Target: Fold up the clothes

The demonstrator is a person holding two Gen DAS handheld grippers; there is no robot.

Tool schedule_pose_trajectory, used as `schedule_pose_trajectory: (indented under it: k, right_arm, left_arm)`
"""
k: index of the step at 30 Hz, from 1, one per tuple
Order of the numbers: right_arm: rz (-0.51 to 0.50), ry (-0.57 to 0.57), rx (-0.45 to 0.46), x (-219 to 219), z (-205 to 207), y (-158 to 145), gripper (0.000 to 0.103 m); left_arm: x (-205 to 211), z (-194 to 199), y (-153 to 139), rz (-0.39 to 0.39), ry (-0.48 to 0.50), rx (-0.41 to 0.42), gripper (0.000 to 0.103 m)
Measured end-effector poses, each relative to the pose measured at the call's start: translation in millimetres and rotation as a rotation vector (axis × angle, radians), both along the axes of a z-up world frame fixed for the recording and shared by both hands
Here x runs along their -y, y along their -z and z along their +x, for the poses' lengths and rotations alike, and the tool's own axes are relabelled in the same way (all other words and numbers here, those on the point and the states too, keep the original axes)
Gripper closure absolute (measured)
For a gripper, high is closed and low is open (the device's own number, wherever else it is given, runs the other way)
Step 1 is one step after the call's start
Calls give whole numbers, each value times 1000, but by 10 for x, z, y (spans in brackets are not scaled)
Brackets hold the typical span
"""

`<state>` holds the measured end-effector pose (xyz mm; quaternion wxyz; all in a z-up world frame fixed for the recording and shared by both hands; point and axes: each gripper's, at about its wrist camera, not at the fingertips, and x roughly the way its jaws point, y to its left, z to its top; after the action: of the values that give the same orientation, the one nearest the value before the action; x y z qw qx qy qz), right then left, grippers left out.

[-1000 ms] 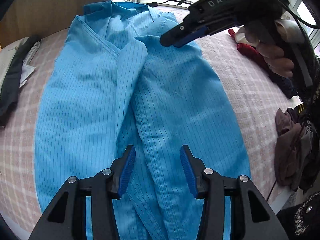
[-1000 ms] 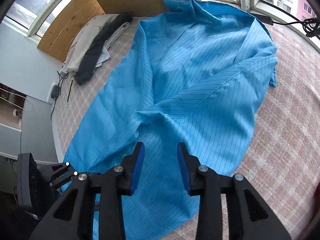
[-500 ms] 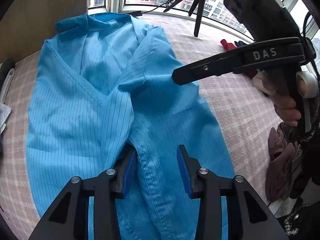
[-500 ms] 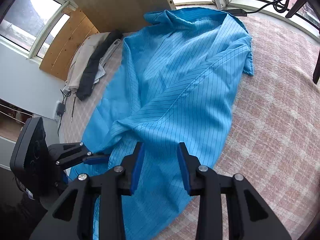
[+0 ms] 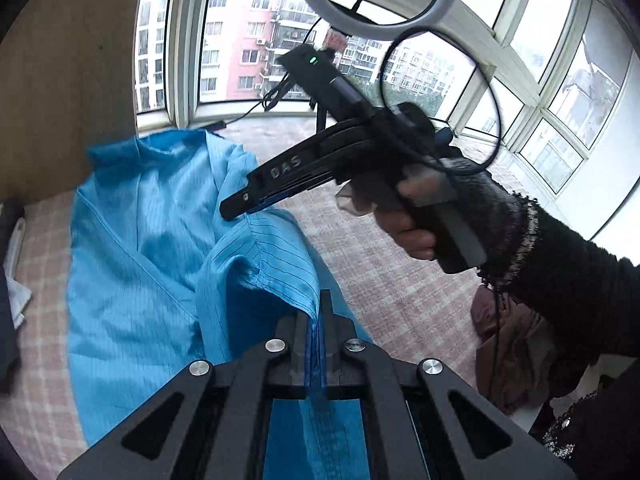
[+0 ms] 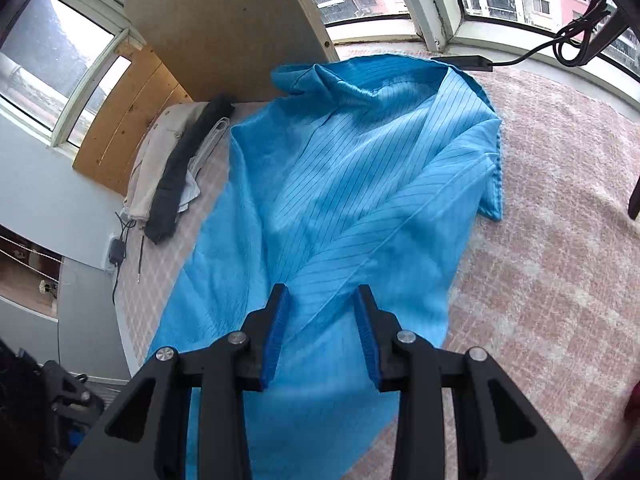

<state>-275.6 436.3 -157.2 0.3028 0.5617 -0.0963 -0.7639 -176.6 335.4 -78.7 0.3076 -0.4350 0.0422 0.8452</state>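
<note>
A bright blue pinstriped coat (image 5: 132,280) lies lengthwise on the bed, collar toward the window. My left gripper (image 5: 318,320) is shut on its front edge, and the cloth rises in a ridge from the bed into the jaws. A hand in a black sleeve (image 5: 560,280) holds my right gripper (image 5: 240,207) just above the raised fold. In the right wrist view the right gripper (image 6: 321,296) is open, hovering over the coat (image 6: 352,184) near its middle with nothing pinched between the blue pads (image 6: 276,332).
A pink checked bed cover (image 6: 560,240) lies under the coat. Beige and black clothes (image 6: 176,168) lie at the bed's left edge, brownish clothes (image 5: 508,344) at the right. A wooden board (image 5: 60,80), windows, a ring light (image 5: 376,28) and a cable (image 6: 520,58) stand beyond.
My left gripper has gone from open to shut on the coat's front edge and lifted it. The right gripper stays open and has shifted over the coat.
</note>
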Motion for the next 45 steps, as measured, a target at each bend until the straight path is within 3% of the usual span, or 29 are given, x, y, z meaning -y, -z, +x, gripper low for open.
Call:
schedule_pose_trajectory:
  k: [3, 7, 12, 13, 15, 19, 22, 24, 25, 26, 30, 32, 34, 36, 37, 38, 41, 45]
  right_arm:
    - [32, 10, -25, 10, -61, 20, 69]
    - [76, 22, -59, 23, -142, 47, 69]
    - [95, 71, -129, -65, -238, -35, 69]
    - [90, 88, -138, -120, -274, -77, 69]
    - [113, 102, -90, -179, -402, -55, 69]
    - [193, 181, 31, -247, -610, 146, 69]
    - [174, 255, 82, -320, -728, 297, 67]
    - [139, 288, 90, -354, -768, 368, 69]
    - [118, 285, 75, -356, -754, 370, 89]
    - [97, 282, 60, -358, -740, 373, 101]
    - [160, 310, -107, -405, -572, 172, 100]
    - [232, 310, -80, -375, -630, 259, 100]
    - [274, 319, -32, -381, -698, 347, 95]
    - [274, 331, -28, -401, -694, 317, 83]
    - [281, 338, -31, -415, -674, 277, 75]
    - [280, 335, -41, -427, -630, 207, 74]
    - [231, 285, -69, -448, -386, -62, 74]
    - [62, 188, -34, -563, 157, -342, 74]
  left_arm:
    - [104, -109, 137, -141, -42, -24, 100]
    - [470, -339, 553, -211, -158, 95, 94]
    - [687, -359, 661, -74, -175, 163, 86]
    - [679, -363, 655, -65, -169, 166, 82]
    - [645, -408, 674, -59, -164, 163, 63]
    - [632, -557, 749, -9, -199, 199, 66]
    - [624, -556, 708, 19, -200, 174, 68]
    - [593, -537, 668, 11, -186, 154, 81]
    - [578, -517, 644, -2, -180, 139, 86]
    - [568, -491, 616, -10, -175, 127, 93]
    - [691, -334, 419, 62, -179, 65, 95]
    - [815, -409, 513, 53, -216, 81, 93]
    - [922, -550, 719, 2, -277, 176, 93]
    - [1012, -618, 843, -43, -318, 234, 94]
    - [1047, -575, 795, -35, -317, 227, 94]
    - [1082, -508, 729, -28, -312, 217, 94]
    - [1188, -214, 465, -16, -288, 179, 86]
    - [1301, 202, 168, 3, -243, 152, 82]
